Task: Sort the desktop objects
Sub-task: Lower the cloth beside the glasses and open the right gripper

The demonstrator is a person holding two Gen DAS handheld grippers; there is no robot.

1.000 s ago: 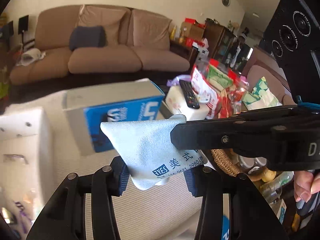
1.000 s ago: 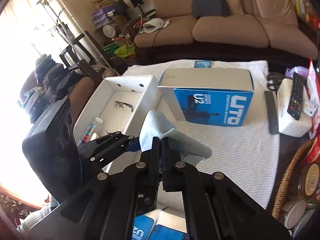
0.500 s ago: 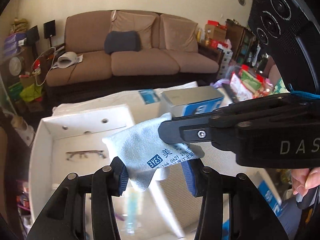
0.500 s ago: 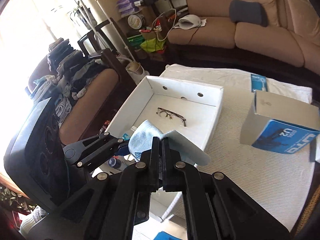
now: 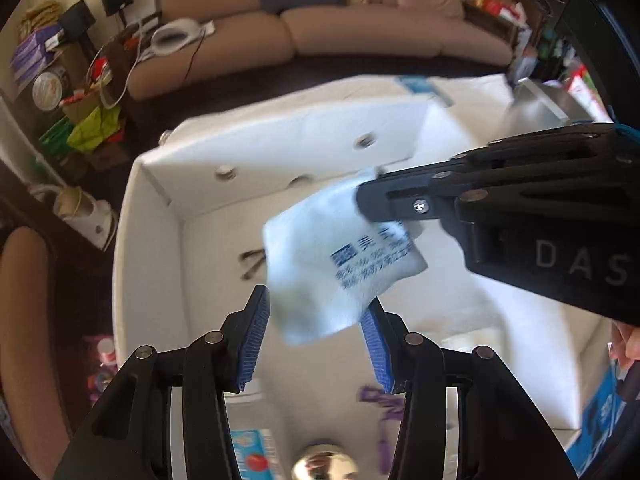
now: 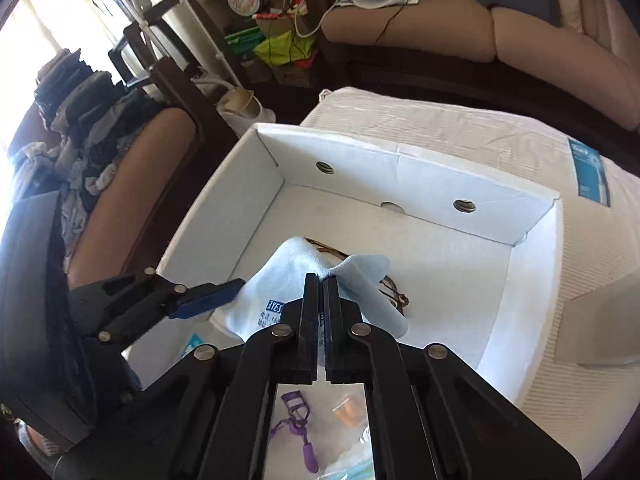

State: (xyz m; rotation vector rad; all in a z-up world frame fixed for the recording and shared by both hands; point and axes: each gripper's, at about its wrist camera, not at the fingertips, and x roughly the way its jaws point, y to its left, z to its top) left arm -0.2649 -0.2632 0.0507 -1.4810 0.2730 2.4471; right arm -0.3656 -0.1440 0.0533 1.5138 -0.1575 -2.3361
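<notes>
My right gripper point(image 6: 321, 280) is shut on a light blue lens cloth point(image 6: 292, 276) with blue print and holds it above the open white box point(image 6: 400, 178). In the left wrist view the cloth point(image 5: 340, 264) hangs from the right gripper point(image 5: 366, 196) between the blue pads point(image 5: 256, 332) of my left gripper point(image 5: 316, 324), which is open and does not grip it. A pair of glasses point(image 6: 392, 292) lies in the box, partly hidden by the cloth.
The box stands on a white striped cloth-covered table point(image 6: 460, 128). A purple eyelash curler point(image 6: 298, 428) and small items lie in the box's near end. A blue-and-grey carton point(image 5: 540, 100) stands to the right. A sofa point(image 6: 480, 20) is behind.
Both grippers have swung left with the cloth, from in front of the blue carton to above the white box. The left gripper stays open around the cloth.
</notes>
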